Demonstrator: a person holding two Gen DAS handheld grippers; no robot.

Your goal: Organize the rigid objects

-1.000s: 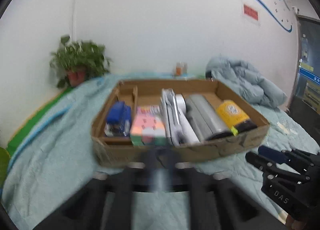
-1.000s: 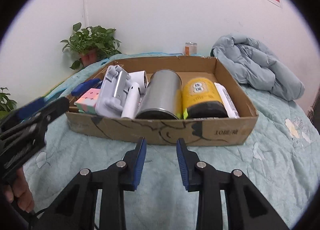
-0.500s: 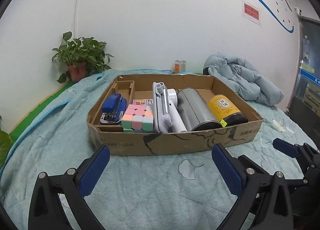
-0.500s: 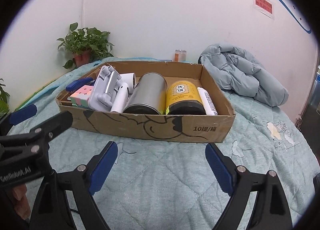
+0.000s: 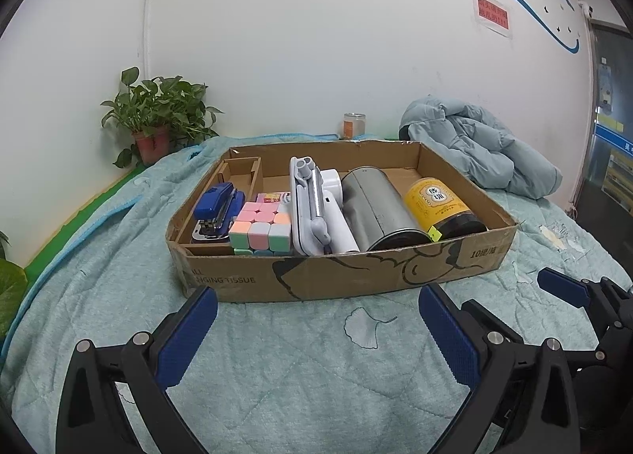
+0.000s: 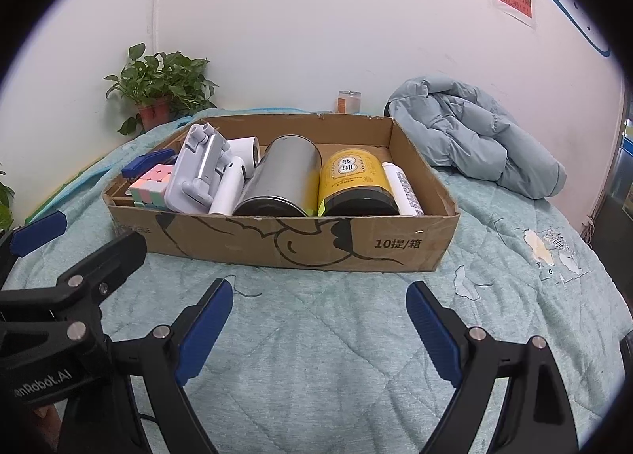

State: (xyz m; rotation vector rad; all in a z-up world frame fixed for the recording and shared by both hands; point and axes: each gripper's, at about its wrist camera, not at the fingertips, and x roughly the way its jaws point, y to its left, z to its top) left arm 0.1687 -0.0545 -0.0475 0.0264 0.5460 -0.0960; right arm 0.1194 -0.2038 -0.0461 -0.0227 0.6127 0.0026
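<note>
A shallow cardboard box (image 5: 348, 276) lies on the quilted bed. In it, from left to right, lie a blue stapler (image 5: 215, 207), a pastel puzzle cube (image 5: 261, 228), a white folding stand (image 5: 308, 205), a silver tin (image 5: 379, 209) and a yellow jar with a black lid (image 5: 439, 205). A white tube (image 6: 401, 189) rests against the box's right wall. My left gripper (image 5: 316, 301) hovers open over the quilt just before the box's front wall, holding nothing. My right gripper (image 6: 319, 292) is open and empty too, close on its right.
A potted plant (image 5: 152, 125) stands at the back left by the wall. A small orange-labelled jar (image 5: 353, 125) sits behind the box. A crumpled light-blue jacket (image 5: 482, 145) lies at the back right. Teal quilt (image 6: 316, 355) spreads in front of the box.
Both grippers went from jaws nearly together to jaws spread wide, with nothing between them. The left view shifted slightly and lost its blur. The box and its contents stayed put.
</note>
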